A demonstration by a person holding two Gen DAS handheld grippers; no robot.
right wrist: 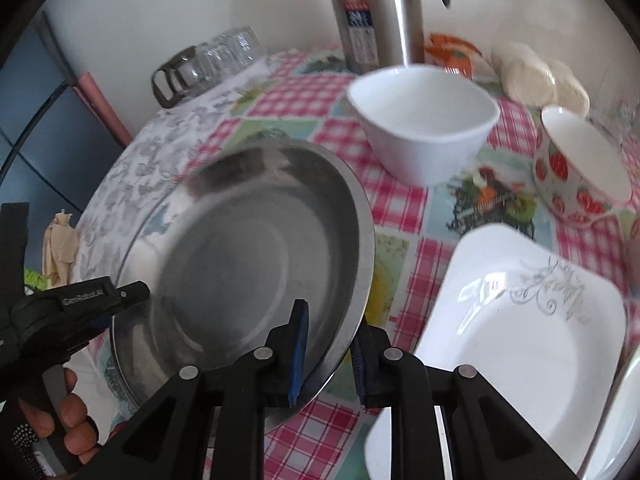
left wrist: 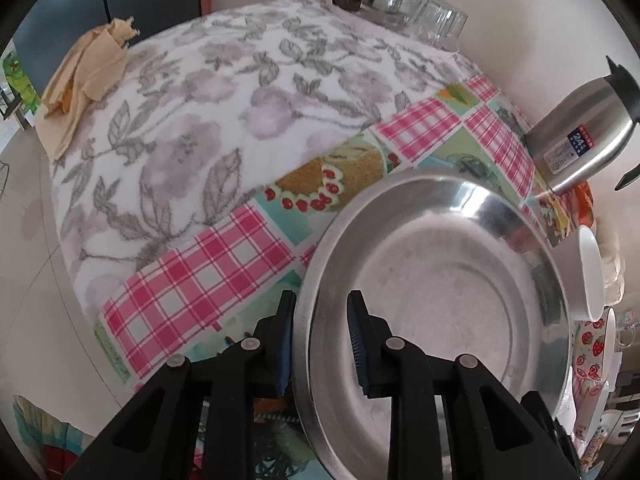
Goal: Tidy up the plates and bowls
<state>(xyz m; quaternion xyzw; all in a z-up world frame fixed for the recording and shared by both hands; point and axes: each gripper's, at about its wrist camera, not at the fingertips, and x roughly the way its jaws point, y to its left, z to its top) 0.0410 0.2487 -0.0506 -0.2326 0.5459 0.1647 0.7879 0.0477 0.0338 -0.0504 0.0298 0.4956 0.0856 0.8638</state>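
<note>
Steel plate [left wrist: 436, 280] rim pinched on opposite sides by left hand-held gripper [left wrist: 320, 340] and right hand-held gripper [right wrist: 328, 354]

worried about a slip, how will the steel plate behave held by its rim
The steel plate looks rigid, so it should not flex. Its polished rim seems slippery; each gripper straddles only its edge, so it may pivot or slide.

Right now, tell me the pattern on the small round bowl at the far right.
Red strawberries on white, clearest in the right wrist view.
</note>
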